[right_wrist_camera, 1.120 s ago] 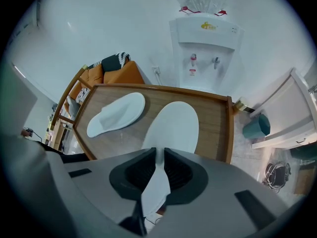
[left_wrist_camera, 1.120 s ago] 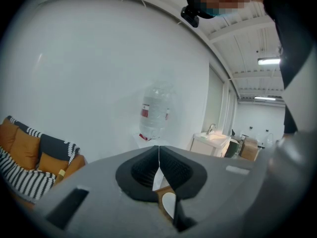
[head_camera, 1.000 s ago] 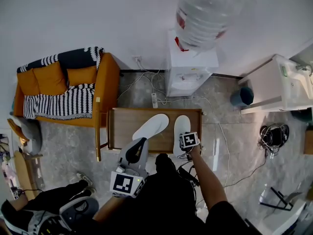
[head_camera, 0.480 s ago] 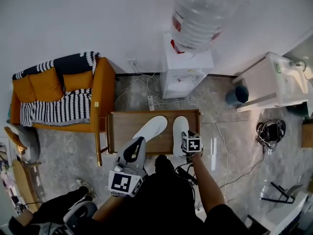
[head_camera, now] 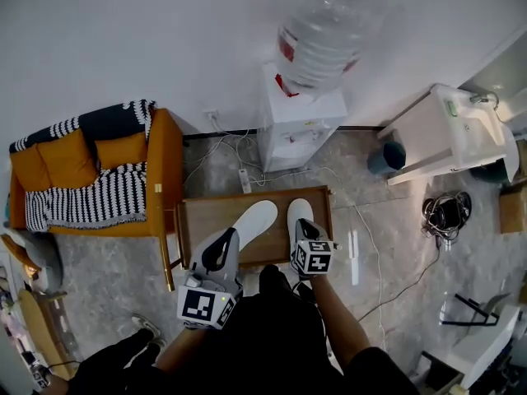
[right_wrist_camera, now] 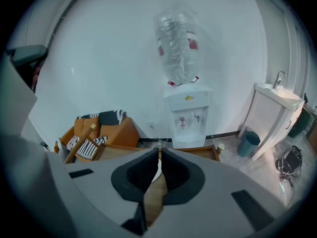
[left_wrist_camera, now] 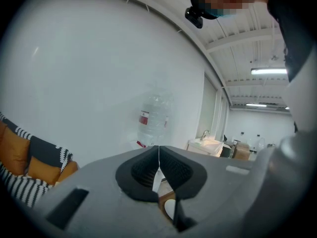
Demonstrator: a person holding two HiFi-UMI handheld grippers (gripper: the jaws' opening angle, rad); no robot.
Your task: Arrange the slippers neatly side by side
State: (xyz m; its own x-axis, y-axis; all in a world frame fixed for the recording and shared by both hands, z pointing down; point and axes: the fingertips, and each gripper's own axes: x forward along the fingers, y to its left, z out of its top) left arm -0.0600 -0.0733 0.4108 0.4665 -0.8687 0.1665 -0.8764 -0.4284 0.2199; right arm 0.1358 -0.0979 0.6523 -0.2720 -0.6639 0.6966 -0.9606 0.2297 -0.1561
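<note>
a: what's hidden or cut off?

b: in the head view, the near end of the slanted slipper sits behind the left tool. the near end of the straight slipper is covered by the right tool. the person's dark clothing blocks the near edge of the wooden surface. the top of the water bottle runs out of the frame.

a: where are the slippers?

b: both lie on the surface, white soles up. one points straight away and the other leans with its toe towards it. the toes are near each other, and i can't tell if they touch.

a: and the tools?

b: in the left gripper view, the left tool's jaws meet at the tips with nothing between them. the right tool's jaws have just been closing and now meet at the tips, also with nothing between them. a bit of white slipper and wood shows through the slit lower down. in the head view it hangs over the straight slipper, and i can't tell if it touches.

a: any writing?

b: the bottle has a red label, too blurred to read. the dispenser has a small mark on its front that i can't read either. each tool's cube shows black-and-white squares, no words.
</note>
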